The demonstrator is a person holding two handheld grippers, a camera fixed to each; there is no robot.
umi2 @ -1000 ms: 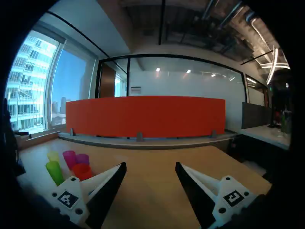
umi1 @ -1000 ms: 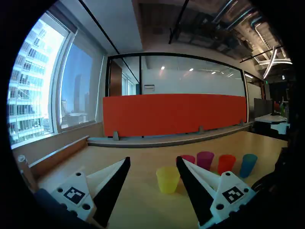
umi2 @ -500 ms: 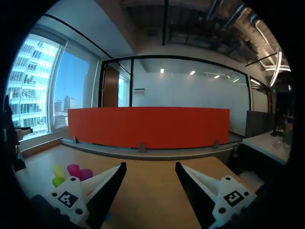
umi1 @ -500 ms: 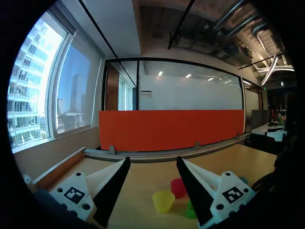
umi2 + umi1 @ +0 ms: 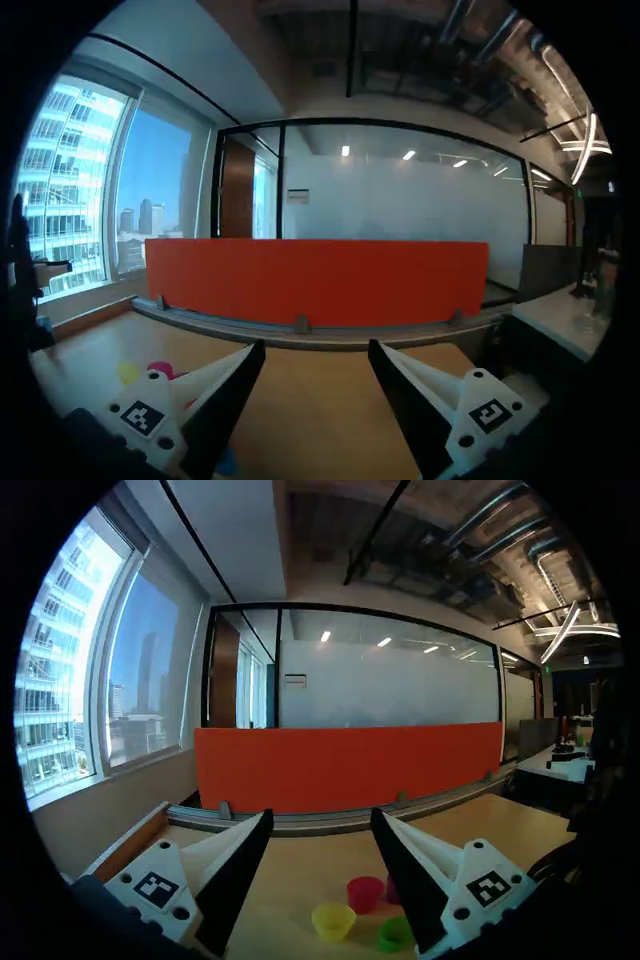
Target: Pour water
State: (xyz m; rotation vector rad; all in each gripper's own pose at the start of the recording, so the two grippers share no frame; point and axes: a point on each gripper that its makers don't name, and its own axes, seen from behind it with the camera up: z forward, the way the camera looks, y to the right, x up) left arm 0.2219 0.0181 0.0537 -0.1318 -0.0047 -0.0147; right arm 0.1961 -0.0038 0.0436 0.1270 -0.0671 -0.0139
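What may be a purple cup (image 5: pixel 390 891) is mostly hidden behind the fingers (image 5: pixel 402 872), the green cup (image 5: pixel 392 934) partly.

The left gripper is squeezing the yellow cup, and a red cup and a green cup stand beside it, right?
The left gripper is open and squeezes nothing; the yellow cup stands free on the desk. The red cup and green cup do stand beside it, as the left gripper view shows.

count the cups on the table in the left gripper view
4: a yellow cup in front, a red cup behind it, a green cup to its right beside the finger, and a sliver of a purple cup beside the red one. Others may be hidden behind that finger.
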